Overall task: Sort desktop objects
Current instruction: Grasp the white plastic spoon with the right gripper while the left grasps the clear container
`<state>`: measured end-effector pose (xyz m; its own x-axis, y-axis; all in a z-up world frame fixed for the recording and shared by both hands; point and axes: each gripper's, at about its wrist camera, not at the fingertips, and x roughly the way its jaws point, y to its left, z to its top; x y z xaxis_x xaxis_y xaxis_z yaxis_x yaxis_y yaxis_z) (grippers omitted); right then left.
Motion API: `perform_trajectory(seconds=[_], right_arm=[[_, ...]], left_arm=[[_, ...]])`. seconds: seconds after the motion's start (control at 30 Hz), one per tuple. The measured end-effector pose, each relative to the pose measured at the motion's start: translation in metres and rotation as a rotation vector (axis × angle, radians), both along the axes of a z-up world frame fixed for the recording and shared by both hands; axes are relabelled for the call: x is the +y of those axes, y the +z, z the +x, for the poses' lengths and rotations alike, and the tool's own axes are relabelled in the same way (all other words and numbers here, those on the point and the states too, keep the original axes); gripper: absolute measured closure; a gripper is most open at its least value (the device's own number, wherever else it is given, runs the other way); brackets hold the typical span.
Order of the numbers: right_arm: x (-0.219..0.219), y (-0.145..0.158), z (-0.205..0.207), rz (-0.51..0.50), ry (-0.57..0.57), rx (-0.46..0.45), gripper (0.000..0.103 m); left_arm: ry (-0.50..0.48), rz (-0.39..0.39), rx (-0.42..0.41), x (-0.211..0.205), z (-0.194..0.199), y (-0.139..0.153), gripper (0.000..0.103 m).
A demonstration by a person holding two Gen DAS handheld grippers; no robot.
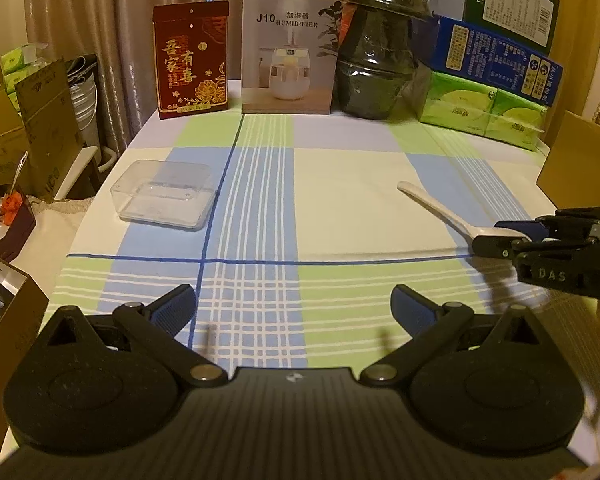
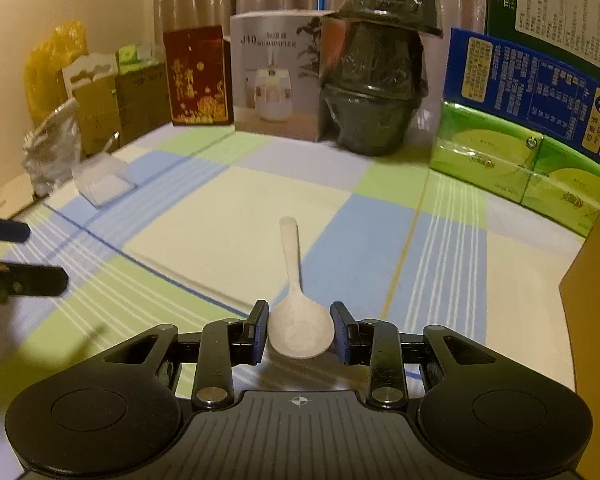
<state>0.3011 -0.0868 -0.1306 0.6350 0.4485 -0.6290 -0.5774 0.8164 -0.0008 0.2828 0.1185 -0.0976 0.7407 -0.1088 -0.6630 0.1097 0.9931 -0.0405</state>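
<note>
Am straddling spoon (image 2: 296, 312) bowl with right gripper (image 2: 300, 336): jaws spread either side, not clamping yet, handle pointing away for straight pickup. Spoon lying flat on tablecloth (image 2: 240, 208). Left gripper (image 1: 294, 312) hovering open, empty, facing clear box (image 1: 164, 194), likely drop spot.

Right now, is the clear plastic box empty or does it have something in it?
Empty: the clear plastic box shows only tablecloth through its walls.

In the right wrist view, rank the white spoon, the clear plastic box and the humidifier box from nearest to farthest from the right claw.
1. White spoon: its bowl sits between the fingers of the right claw.
2. Clear plastic box: mid-table, off to the left.
3. Humidifier box: standing at the table's far edge, slightly left of centre.
</note>
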Motion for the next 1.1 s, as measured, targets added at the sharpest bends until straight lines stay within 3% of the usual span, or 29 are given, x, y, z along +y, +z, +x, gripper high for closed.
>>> perform_trajectory(seconds=[0.5,0.73,1.1], right_arm=[[0.043,-0.009,-0.004,0.028,0.075,0.011,0.073],[0.064,-0.012,0.006,0.047,0.090,0.021,0.073],[0.079,-0.017,0.018,0.067,0.084,0.033,0.073]], left_arm=[[0.023,0.059,-0.022,0.018,0.010,-0.002,0.001],[0.047,0.154,-0.061,0.038,0.023,-0.006,0.001],[0.074,0.159,-0.097,0.074,0.067,-0.013,0.001]])
